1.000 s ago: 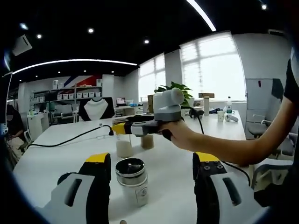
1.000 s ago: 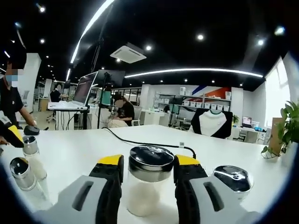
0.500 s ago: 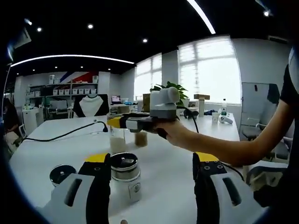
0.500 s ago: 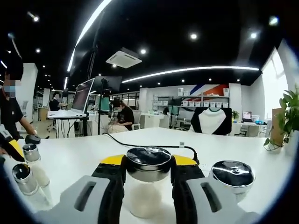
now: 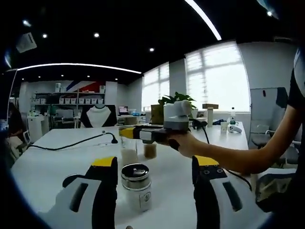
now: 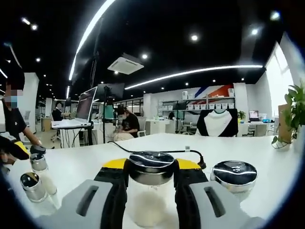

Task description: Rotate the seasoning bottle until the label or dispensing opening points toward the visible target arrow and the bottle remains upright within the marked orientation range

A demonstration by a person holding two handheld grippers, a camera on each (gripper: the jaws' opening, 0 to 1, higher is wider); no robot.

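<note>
A seasoning bottle (image 5: 136, 187) with a metal lid stands upright on the white table (image 5: 171, 191), between my left gripper's jaws and nearer the left one. My left gripper (image 5: 155, 164) is open and touches nothing. Farther back, a hand holds my right gripper (image 5: 126, 133) over a white-filled bottle (image 5: 128, 155). In the right gripper view, my right gripper (image 6: 151, 164) is shut on that white-filled bottle (image 6: 151, 168) just below its metal lid. The bottle is upright.
A brown-filled bottle (image 5: 150, 150) and a metal-lidded one (image 5: 71, 180) stand nearby. In the right gripper view another lidded bottle (image 6: 234, 172) is at the right and two (image 6: 34, 186) at the left. A black cable (image 6: 157, 151) crosses the table. The person's arm (image 5: 238, 160) reaches in from the right.
My right gripper's jaws closed the small gap onto the white-filled bottle. My left gripper's left jaw, close against its bottle half a second ago, now stands apart from it. Both views shifted a little.
</note>
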